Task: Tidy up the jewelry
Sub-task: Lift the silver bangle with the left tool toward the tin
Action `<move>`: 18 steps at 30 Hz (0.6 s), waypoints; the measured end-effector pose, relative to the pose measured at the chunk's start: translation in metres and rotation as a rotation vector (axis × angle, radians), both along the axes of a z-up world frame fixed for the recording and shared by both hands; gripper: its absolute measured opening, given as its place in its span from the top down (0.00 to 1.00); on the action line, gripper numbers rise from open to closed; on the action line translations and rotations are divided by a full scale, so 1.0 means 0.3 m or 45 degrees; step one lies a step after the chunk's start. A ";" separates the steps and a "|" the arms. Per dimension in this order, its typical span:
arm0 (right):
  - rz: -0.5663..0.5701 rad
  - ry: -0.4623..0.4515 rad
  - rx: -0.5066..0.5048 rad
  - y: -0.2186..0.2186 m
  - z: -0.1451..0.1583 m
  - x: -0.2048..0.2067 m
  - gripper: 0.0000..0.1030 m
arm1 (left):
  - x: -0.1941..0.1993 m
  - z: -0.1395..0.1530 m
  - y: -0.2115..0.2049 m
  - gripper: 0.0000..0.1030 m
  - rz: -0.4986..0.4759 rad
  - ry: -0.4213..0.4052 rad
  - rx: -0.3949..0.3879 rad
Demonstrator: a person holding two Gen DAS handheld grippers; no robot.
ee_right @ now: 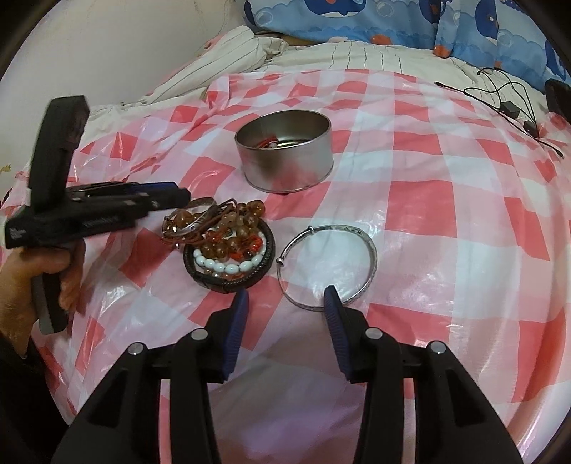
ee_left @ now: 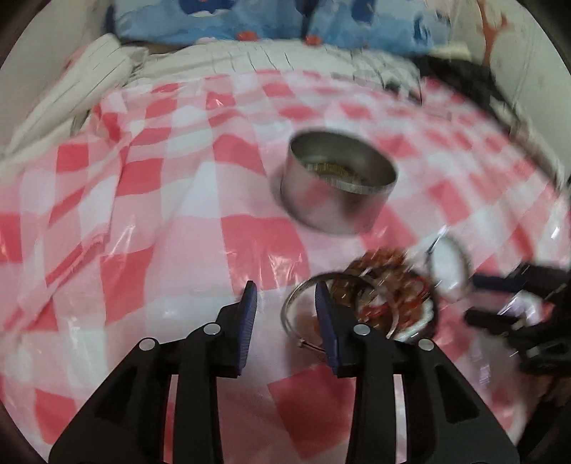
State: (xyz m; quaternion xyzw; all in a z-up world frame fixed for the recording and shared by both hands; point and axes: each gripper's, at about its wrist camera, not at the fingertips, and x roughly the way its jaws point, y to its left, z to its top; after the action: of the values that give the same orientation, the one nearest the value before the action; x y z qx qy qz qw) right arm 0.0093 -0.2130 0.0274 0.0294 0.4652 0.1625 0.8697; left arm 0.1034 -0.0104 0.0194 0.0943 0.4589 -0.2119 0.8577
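Both claws, left (ee_left: 285, 296) and right (ee_right: 285, 298), gape empty; one tin (ee_right: 283, 150), one loose bangle (ee_right: 369, 264).

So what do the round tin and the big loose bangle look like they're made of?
Round tin: looks like thin metal, brushed silver finish with dull reflections and a rolled rim. Loose bangle: seemingly silver-coloured metal, thin and shiny, with faint surface patterning; actual silver or plating can't be told.

**Colours and Patterns**

Sheet (ee_right: 428, 214): red-and-white check, glossy. Tin (ee_right: 285, 150): plain silver. Bangle (ee_right: 357, 242): silver. Bead strands (ee_right: 232, 228): amber-brown; one strand (ee_right: 228, 266) white. Ring-shaped band (ee_right: 228, 282): dark brown. Pillow (ee_right: 392, 21): blue with whale print and orange spots. Gripper pads (ee_right: 237, 332): dark blue on black.
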 end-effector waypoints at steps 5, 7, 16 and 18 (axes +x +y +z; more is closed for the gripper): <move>0.025 -0.032 -0.117 0.035 -0.009 0.002 0.64 | -0.035 -0.005 -0.045 0.97 -0.088 0.005 0.060; 0.045 -0.034 -0.155 0.048 -0.014 0.001 0.85 | -0.046 0.030 -0.036 0.97 -0.083 -0.029 0.028; -0.036 -0.067 0.020 -0.035 0.032 0.000 0.97 | -0.046 0.135 0.074 0.97 0.020 -0.082 -0.190; -0.108 -0.060 0.004 -0.068 0.028 0.014 0.94 | -0.047 0.136 0.077 0.97 0.021 -0.081 -0.192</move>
State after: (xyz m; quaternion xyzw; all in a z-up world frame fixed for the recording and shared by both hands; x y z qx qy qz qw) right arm 0.0135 -0.2334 0.0357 0.0469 0.4428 0.1269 0.8864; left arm 0.0891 0.0129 0.0601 0.0321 0.4149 -0.2356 0.8783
